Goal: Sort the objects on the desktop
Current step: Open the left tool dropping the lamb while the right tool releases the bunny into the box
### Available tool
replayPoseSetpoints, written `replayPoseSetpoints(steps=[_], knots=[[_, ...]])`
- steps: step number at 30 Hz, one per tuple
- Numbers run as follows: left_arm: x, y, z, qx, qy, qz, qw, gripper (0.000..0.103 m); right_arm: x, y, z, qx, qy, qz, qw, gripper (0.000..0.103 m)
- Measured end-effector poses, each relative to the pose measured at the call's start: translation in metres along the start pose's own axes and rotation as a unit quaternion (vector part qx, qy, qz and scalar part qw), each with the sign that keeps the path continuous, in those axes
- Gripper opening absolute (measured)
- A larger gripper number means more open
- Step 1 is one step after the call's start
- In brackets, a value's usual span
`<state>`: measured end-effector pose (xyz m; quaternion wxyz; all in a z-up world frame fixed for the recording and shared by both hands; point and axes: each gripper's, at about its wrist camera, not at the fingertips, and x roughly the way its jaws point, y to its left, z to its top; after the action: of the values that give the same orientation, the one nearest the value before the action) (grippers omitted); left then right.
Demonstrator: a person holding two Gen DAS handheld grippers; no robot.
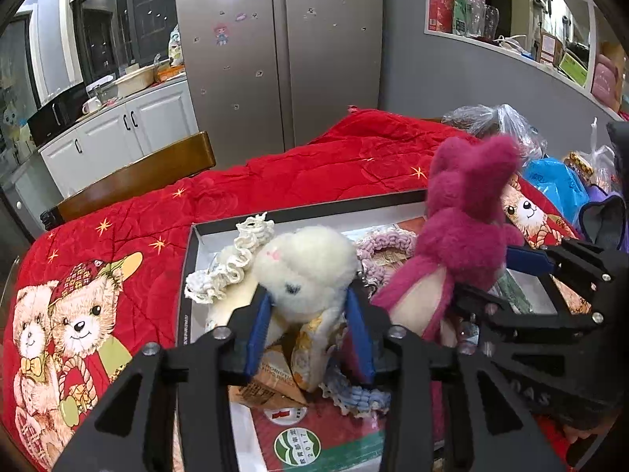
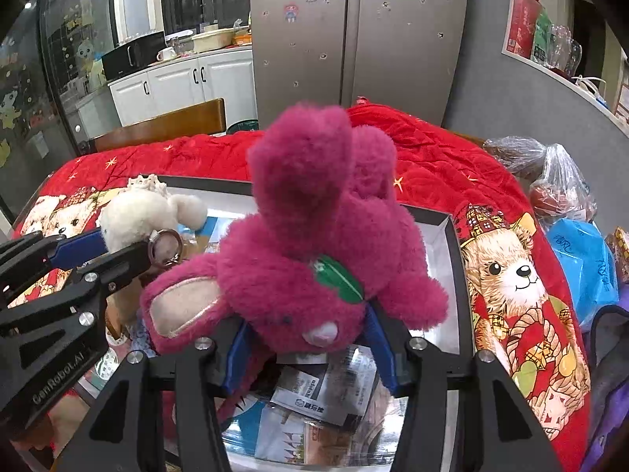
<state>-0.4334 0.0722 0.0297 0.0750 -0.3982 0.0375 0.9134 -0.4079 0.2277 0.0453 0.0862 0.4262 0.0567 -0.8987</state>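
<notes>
Here "GenRobot.AI" marks the left gripper (image 2: 129, 251); both jaws straddle toys, grip uncertain.

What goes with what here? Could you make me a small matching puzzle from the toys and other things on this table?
Things:
1. white plush toy
2. pink plush toy
3. blue plastic bag
4. red blanket

Descriptions:
a. between the right tool's blue pads
b. spread over the table, printed with bears
c. between the left tool's blue pads
d. outside the box, on the right side

Pairs: 1-c, 2-a, 3-d, 4-b
</notes>
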Motion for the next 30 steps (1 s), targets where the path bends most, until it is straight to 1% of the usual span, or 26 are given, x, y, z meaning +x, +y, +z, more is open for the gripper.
replayPoseSetpoints(steps=[1,2,3,4,5,7,8,10,12,20,23,27,30], knots=[[-0.003,0.001,0.001,-0.004,-0.001,0.0,1.0,0.043,-0.002,0.001,0.001,0.0,0.001,0.007,1.0,0.06],[-0.005,0.001,0.001,-0.008,-0.003,0.002,1.0,0.045,-0.005,0.002,0.002,0.0,0.001,0.021,1.0,0.065],[-0.007,0.003,0.002,-0.011,-0.004,0.003,0.9999,0.048,-0.008,0.004,0.003,-0.001,0.001,0.032,0.999,0.067],[-0.01,0.006,0.003,-0.016,-0.006,0.003,0.9999,0.052,-0.011,0.006,0.003,-0.001,-0.002,0.032,0.999,0.068],[-0.013,0.008,0.004,-0.019,-0.009,0.003,0.9998,0.054,-0.015,0.007,0.004,-0.003,-0.005,0.024,1.0,0.071],[-0.02,0.012,0.006,-0.025,-0.018,0.005,0.9995,0.063,-0.024,0.011,0.005,-0.011,-0.019,0.005,1.0,0.076],[-0.023,0.012,0.007,-0.026,-0.022,0.007,0.9994,0.065,-0.028,0.011,0.006,-0.009,-0.023,0.002,1.0,0.078],[-0.029,0.014,0.009,-0.025,-0.032,0.011,0.9991,0.069,-0.032,0.009,0.007,-0.001,-0.028,0.008,1.0,0.079],[-0.033,0.015,0.01,-0.026,-0.036,0.013,0.9989,0.07,-0.033,0.008,0.009,0.005,-0.029,0.012,0.999,0.079],[-0.041,0.014,0.013,-0.026,-0.045,0.015,0.9985,0.071,-0.036,0.003,0.01,0.019,-0.039,0.005,0.999,0.079],[-0.049,0.016,0.016,-0.028,-0.055,0.021,0.9979,0.071,-0.045,0.002,0.012,0.021,-0.052,0.003,0.998,0.079],[-0.064,0.022,0.019,-0.04,-0.068,0.015,0.9967,0.072,-0.065,0.001,0.015,0.026,-0.079,0.002,0.997,0.079],[-0.075,0.024,0.021,-0.046,-0.077,0.01,0.9959,0.072,-0.082,0.011,0.016,0.017,-0.107,-0.017,0.994,0.079]])
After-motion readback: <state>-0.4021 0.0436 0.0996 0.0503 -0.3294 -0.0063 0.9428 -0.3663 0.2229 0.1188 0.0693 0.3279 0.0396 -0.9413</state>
